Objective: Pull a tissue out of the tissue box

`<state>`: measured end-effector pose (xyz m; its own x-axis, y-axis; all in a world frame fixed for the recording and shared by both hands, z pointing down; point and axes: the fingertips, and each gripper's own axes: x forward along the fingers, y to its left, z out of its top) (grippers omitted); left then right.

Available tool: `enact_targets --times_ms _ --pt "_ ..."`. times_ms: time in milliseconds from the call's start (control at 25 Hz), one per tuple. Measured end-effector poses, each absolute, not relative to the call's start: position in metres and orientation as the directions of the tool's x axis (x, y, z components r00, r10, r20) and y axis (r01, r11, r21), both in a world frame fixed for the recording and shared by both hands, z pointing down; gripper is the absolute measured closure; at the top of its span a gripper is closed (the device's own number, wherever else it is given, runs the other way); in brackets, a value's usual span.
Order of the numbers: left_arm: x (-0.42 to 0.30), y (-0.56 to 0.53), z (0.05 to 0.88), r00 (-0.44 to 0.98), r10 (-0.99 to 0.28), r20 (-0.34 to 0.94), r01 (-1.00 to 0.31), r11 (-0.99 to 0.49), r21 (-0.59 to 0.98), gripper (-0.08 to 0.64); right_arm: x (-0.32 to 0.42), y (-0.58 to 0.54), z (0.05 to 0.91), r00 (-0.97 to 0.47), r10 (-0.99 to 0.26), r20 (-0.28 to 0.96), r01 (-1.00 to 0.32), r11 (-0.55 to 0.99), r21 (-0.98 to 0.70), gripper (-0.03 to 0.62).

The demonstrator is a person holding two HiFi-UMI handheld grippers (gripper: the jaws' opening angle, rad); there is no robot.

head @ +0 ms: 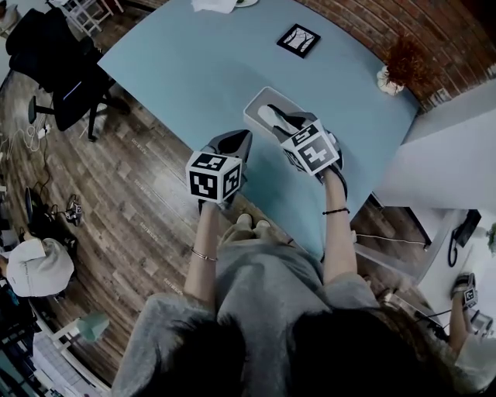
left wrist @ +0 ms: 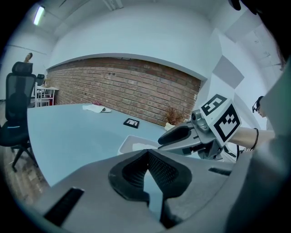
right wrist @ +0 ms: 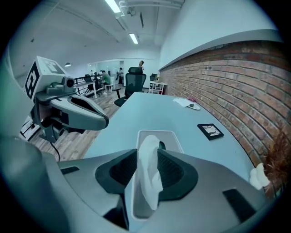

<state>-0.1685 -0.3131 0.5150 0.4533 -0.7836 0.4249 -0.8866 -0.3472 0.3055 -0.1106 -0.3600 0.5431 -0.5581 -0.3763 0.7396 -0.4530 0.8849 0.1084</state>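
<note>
A white tissue box [head: 254, 103] lies on the pale blue table [head: 186, 70], near its front edge. A white tissue [right wrist: 149, 170] stands up out of the box's slot. My right gripper [head: 280, 120] hangs over the box, pointing steeply down. In the right gripper view its jaws [right wrist: 148, 151] stand open on either side of the tissue without clamping it. My left gripper [head: 239, 141] is left of the box by the table's edge. Its tips [left wrist: 146, 153] meet with nothing between them. The box [left wrist: 129, 142] lies just beyond them.
A black-framed marker card [head: 298, 40] lies further back on the table, and a white cloth [head: 213, 5] at the far end. A dried plant in a white pot [head: 391, 74] stands by the brick wall. A black office chair [head: 62, 70] is on the wooden floor at the left.
</note>
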Motion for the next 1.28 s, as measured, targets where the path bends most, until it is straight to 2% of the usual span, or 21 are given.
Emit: enact_targets --times_ms 200,480,520,720,1280 --pt "-0.170 -0.313 0.522 0.455 -0.775 0.439 -0.886 -0.344 0.311 0.557 -0.116 -0.362 0.561 -0.523 -0.346 0.779 -0.420 0.900 0.118 0.437" --pt "-0.170 -0.311 0.531 0.456 -0.765 0.455 -0.885 -0.338 0.320 0.557 -0.112 -0.370 0.576 -0.456 -0.353 0.817 -0.437 0.888 0.139 0.439" --pt "-0.170 -0.311 0.532 0.456 -0.764 0.456 -0.885 -0.337 0.321 0.557 -0.112 -0.370 0.576 -0.451 -0.357 0.818 -0.438 0.887 0.146 0.448" --pt "-0.170 -0.308 0.535 0.457 -0.760 0.462 -0.884 -0.335 0.326 0.557 -0.110 -0.375 0.573 -0.424 -0.394 0.815 -0.431 0.879 0.201 0.580" --pt "-0.172 -0.308 0.527 0.454 -0.765 0.456 -0.887 -0.340 0.313 0.557 -0.106 -0.381 0.553 -0.433 -0.440 0.787 -0.432 0.867 0.247 0.591"
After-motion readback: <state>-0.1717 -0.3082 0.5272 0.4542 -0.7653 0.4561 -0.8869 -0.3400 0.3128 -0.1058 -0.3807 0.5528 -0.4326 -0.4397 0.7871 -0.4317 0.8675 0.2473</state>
